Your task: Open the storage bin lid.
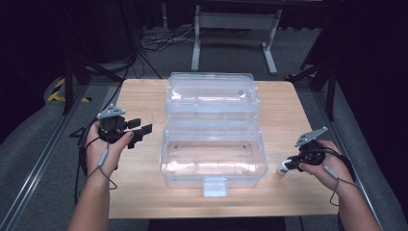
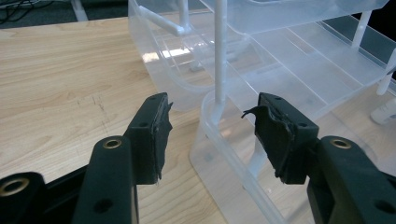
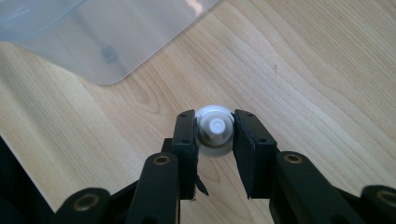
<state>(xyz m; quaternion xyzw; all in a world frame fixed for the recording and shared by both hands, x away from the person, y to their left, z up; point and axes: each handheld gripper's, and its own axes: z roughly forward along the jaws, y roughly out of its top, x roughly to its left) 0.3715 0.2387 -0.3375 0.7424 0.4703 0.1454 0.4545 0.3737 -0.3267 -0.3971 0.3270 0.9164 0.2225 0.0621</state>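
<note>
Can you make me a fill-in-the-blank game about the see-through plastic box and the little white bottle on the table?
1. The clear plastic box in the middle of the wooden table has its lid ____.
2. The small white bottle sits between the jaws of the ____ gripper.
3. The left gripper has its jaws apart, with ____ held between them.
4. The small white bottle lies ____ the clear plastic box, not inside.

Missing words: open; right; nothing; outside

My right claw (image 3: 214, 135) covers the sides of the small white bottle (image 3: 214, 127), so I see just its cap end, while the clear box (image 2: 261, 84) runs off the top and right edges of my left gripper view, its far side unseen.
</note>
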